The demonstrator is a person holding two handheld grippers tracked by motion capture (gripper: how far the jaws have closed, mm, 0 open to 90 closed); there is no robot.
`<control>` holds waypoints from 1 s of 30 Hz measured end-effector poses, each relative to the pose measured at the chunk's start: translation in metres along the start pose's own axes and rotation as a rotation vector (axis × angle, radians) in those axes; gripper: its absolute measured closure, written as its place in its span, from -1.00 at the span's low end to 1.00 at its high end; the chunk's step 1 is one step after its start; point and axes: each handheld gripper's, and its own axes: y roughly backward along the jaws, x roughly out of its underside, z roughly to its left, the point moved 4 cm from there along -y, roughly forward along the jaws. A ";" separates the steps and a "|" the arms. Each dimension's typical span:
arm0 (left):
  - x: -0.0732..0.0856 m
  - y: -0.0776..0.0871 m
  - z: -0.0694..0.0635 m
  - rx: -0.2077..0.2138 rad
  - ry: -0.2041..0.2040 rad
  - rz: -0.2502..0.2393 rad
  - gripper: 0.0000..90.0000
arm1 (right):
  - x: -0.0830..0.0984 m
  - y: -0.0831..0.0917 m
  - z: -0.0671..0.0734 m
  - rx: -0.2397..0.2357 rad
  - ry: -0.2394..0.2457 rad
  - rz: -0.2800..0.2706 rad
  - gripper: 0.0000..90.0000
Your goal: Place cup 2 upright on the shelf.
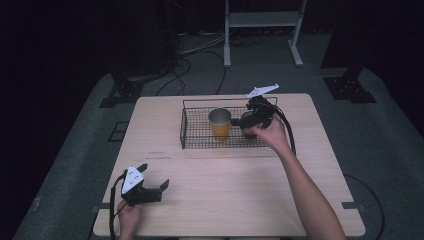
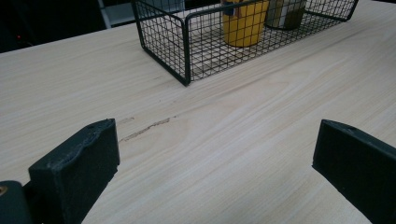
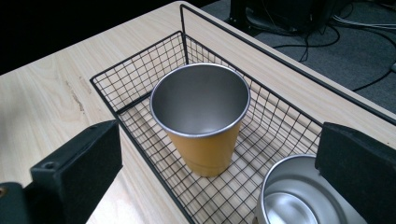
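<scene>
A black wire basket [image 1: 183, 127] [image 2: 187, 46] [image 3: 140, 93] stands at the back middle of the wooden table [image 1: 225, 190]. Inside it, upright, is an orange cup [image 1: 220, 125] [image 2: 245, 23] [image 3: 201, 121] with a bare steel inside. A second steel cup [image 3: 294, 200] [image 2: 286, 11] stands beside it. My right gripper [image 1: 242, 120] [image 3: 219, 154] hovers open over the basket's right part, jaws wide apart, with the second cup just under its right jaw. My left gripper [image 1: 154, 176] [image 2: 219, 144] rests low near the front left, open, with bare wood between its jaws.
A dark scratch [image 2: 144, 128] marks the wood in front of the basket. Beyond the table lie cables [image 1: 200, 50] on a grey floor and a white frame [image 1: 262, 22]. Black stand feet [image 1: 122, 92] [image 1: 350, 87] flank the far corners.
</scene>
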 end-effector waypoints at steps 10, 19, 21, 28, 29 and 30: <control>0.000 0.000 0.000 -0.001 0.000 0.002 -1.00 | 0.010 0.014 0.001 0.003 -0.004 0.009 -1.00; 0.000 0.000 0.000 -0.001 -0.002 0.003 -1.00 | 0.023 0.028 0.003 -0.001 -0.005 0.002 -1.00; 0.000 0.000 0.000 -0.001 -0.003 0.003 -1.00 | 0.026 0.030 0.003 -0.006 -0.011 0.013 -1.00; 0.000 0.000 -0.001 -0.002 -0.003 0.004 -1.00 | 0.034 0.039 0.004 -0.003 -0.003 0.015 -1.00; 0.000 0.000 -0.001 -0.003 -0.003 0.004 -1.00 | 0.035 0.040 0.004 -0.002 -0.006 0.015 -1.00; 0.000 0.000 -0.001 -0.002 -0.004 0.004 -1.00 | 0.037 0.041 0.004 -0.002 -0.002 0.013 -1.00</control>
